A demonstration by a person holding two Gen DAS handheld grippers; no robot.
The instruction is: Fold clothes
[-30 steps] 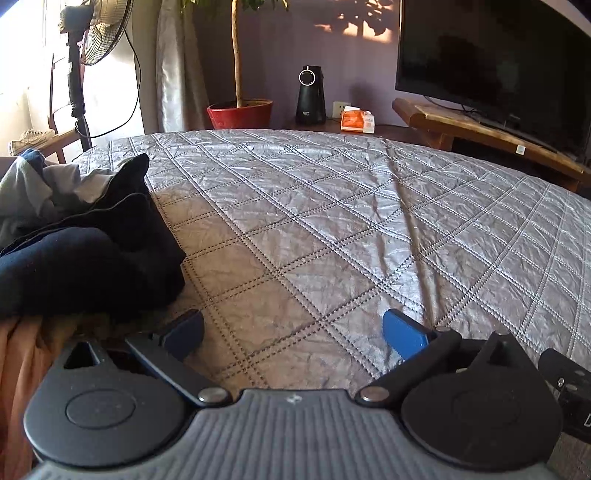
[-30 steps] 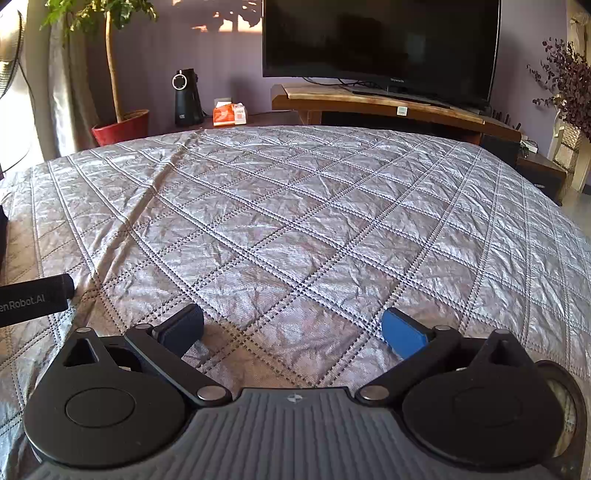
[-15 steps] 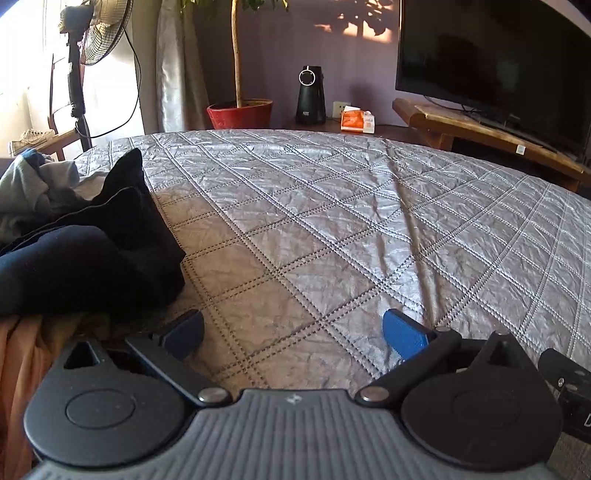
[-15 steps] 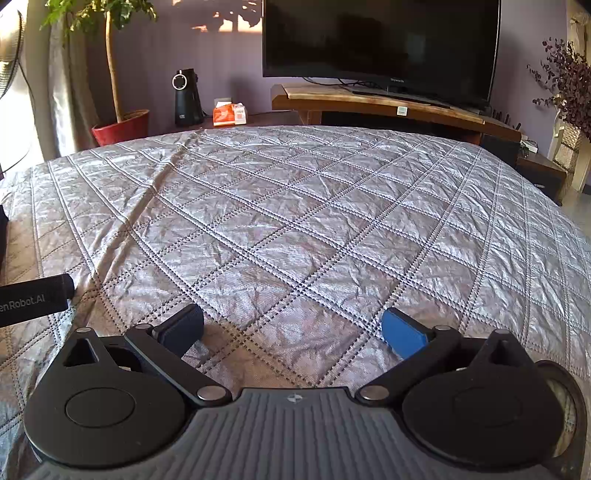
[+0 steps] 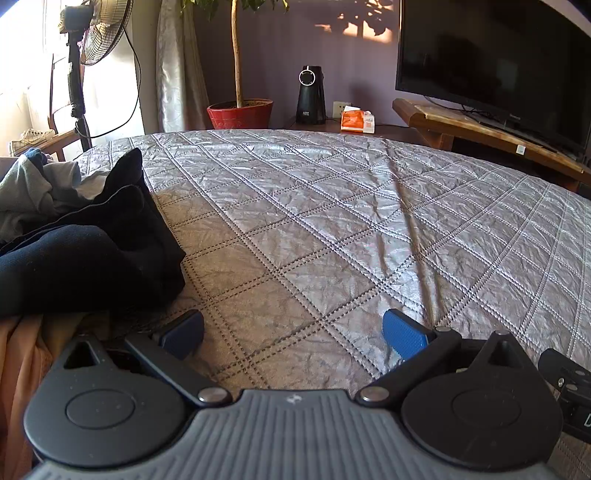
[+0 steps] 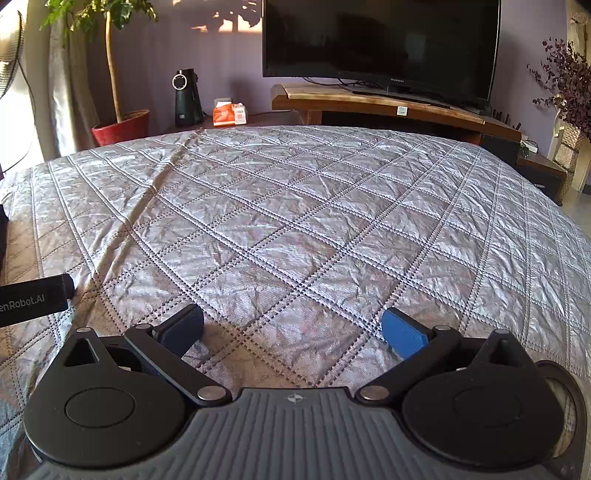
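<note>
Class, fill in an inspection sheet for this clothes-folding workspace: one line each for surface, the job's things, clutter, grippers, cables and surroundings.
Surface: silver quilted bedspread, creased, wide bare middle.
Job's things: unfolded pile at the bed's left edge: dark navy garment on top, grey garment behind, peach fabric below.
Clutter: nothing seen on the bedspread's bare area.
Grippers: left gripper open, empty, beside the pile; right gripper open, empty, over bare quilt.
Cables: fan cord hangs by the window; TV leads behind the stand.
Surroundings: standing fan, red plant pot, black speaker, orange tissue box, television on wooden stand.
</note>
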